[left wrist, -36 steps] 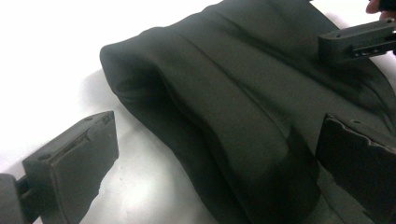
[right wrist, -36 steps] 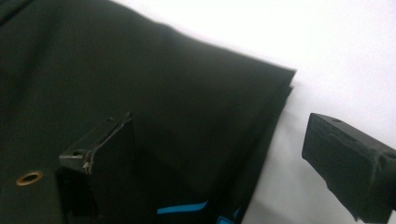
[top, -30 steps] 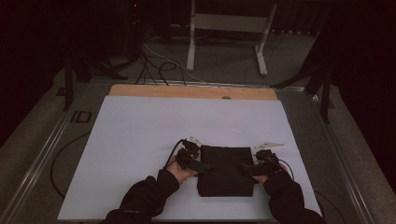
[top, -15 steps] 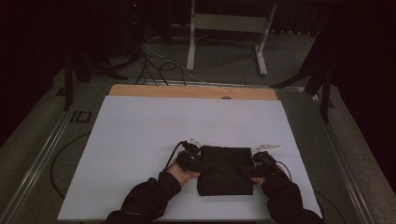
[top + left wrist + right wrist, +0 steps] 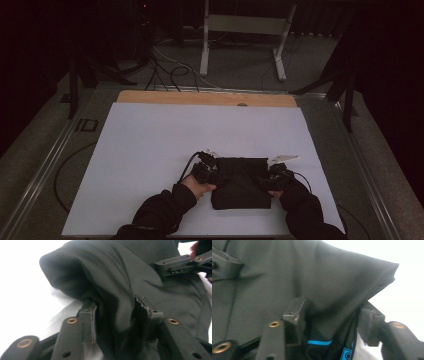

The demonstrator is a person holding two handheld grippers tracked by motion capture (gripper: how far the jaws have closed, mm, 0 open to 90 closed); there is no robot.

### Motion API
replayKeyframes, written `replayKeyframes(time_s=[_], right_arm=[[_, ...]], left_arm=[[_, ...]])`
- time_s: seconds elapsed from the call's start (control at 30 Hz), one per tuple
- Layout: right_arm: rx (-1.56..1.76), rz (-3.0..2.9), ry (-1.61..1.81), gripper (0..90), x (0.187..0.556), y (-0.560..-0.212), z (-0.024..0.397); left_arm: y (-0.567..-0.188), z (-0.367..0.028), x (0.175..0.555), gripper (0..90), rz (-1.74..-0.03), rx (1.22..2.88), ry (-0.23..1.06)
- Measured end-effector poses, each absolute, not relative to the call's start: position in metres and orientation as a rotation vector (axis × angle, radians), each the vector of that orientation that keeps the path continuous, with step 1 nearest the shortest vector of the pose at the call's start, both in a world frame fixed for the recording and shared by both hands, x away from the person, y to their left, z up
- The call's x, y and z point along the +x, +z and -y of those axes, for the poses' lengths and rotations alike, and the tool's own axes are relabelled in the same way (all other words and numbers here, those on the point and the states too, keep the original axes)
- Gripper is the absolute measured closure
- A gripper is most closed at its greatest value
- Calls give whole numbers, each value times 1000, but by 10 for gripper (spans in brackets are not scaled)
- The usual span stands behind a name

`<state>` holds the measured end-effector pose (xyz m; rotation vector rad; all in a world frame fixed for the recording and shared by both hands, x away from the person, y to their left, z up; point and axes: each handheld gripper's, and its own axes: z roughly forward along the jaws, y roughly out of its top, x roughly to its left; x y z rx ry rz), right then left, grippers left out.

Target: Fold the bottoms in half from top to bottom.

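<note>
With both sets of jaws just closing over bunched side edges of the folded black fabric garment (image 5: 240, 182), pinch all layers evenly in left gripper (image 5: 117, 315) and right gripper (image 5: 332, 315) on the white sheet-covered table (image 5: 150, 150), near the front edge.

Left hand-held gripper (image 5: 116, 317) had just been closing on a bunched fold of the dark cloth (image 5: 112, 277), white bench (image 5: 22, 302) underneath.
</note>
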<state>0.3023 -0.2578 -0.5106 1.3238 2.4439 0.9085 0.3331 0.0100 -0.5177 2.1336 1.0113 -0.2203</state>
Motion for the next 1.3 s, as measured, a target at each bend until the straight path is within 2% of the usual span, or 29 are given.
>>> replayKeyframes(time_s=[0.23, 0.37, 0.63, 1.3], right_arm=[[1297, -2501, 933, 681, 302, -509, 253], [1287, -2508, 929, 720, 301, -508, 252], [1285, -2473, 932, 753, 298, -507, 249], [1274, -2421, 992, 758, 295, -490, 254]], left_arm=[[-520, -7, 335, 663, -998, 2127, -250], [-520, -5, 334, 699, -993, 2131, -237], [-517, -2, 332, 720, -984, 2148, -205], [-494, 2, 332, 730, -907, 2163, -172]])
